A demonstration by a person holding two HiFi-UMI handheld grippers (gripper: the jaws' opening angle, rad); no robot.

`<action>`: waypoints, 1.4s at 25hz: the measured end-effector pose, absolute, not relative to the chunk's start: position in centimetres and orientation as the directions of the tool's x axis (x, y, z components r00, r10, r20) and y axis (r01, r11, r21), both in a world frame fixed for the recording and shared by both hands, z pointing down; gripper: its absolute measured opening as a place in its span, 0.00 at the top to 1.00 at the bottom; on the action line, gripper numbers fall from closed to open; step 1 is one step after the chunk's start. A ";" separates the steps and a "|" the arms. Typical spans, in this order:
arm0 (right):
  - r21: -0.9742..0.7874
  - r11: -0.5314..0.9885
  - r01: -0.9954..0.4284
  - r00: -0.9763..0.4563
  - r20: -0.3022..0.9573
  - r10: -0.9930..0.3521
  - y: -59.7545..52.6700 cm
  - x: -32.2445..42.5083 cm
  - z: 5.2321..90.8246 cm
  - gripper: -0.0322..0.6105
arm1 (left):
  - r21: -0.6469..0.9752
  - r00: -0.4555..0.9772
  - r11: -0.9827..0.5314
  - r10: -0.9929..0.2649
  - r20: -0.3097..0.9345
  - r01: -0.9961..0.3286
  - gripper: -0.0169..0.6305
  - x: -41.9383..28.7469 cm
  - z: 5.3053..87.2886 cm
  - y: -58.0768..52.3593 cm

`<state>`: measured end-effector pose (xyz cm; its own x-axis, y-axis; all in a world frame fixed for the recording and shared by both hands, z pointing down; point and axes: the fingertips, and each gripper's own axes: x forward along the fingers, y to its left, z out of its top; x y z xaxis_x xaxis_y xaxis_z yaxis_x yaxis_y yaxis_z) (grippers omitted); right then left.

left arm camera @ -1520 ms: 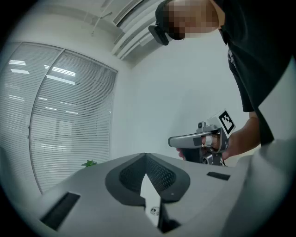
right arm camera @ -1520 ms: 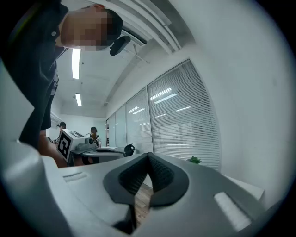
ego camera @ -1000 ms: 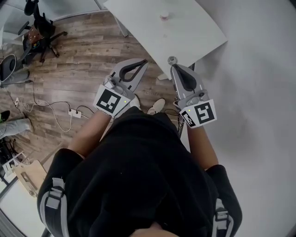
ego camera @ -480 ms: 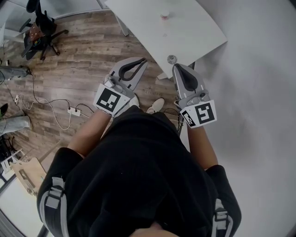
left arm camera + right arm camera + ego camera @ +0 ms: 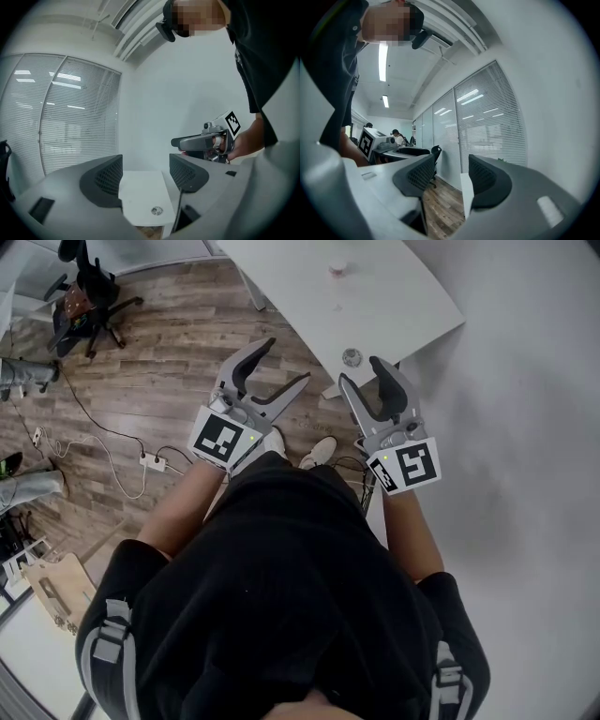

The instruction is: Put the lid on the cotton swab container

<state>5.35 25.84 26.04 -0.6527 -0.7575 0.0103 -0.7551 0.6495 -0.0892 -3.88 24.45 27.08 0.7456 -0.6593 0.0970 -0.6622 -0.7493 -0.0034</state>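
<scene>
2 grippers mid frame: left gripper [image 5: 286, 362] & right gripper [image 5: 361, 371], jaws just opened, nothing between. Table [image 5: 394, 306] upper right carries 2 things: round clear piece [image 5: 352, 357], pinkish piece [image 5: 337, 269].

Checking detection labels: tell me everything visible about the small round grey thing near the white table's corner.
The small round greyish object lies flat on the white table, close to its near corner. It looks like translucent plastic with a darker ring pattern. Whether it is a lid or a container cannot be told. Nothing touches it.
</scene>
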 end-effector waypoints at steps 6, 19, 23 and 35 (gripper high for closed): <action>-0.084 0.653 -0.752 -0.656 0.012 -0.754 26.2 4.5 26.1 0.52 | -0.012 0.735 -0.740 -0.670 0.103 -0.673 0.46 -5.1 27.4 25.0; -0.081 0.643 -0.762 -0.647 0.033 -0.762 25.9 0.8 26.8 0.48 | -0.012 0.742 -0.745 -0.666 0.079 -0.667 0.45 -8.8 27.7 24.5; -0.082 0.642 -0.762 -0.646 0.040 -0.762 25.6 -0.9 26.6 0.48 | -0.010 0.747 -0.750 -0.659 0.086 -0.661 0.45 -10.4 27.9 24.0; -0.099 0.613 -0.784 -0.619 0.047 -0.784 21.7 -4.4 27.6 0.48 | 0.001 0.742 -0.745 -0.665 0.084 -0.667 0.45 -15.6 29.2 20.7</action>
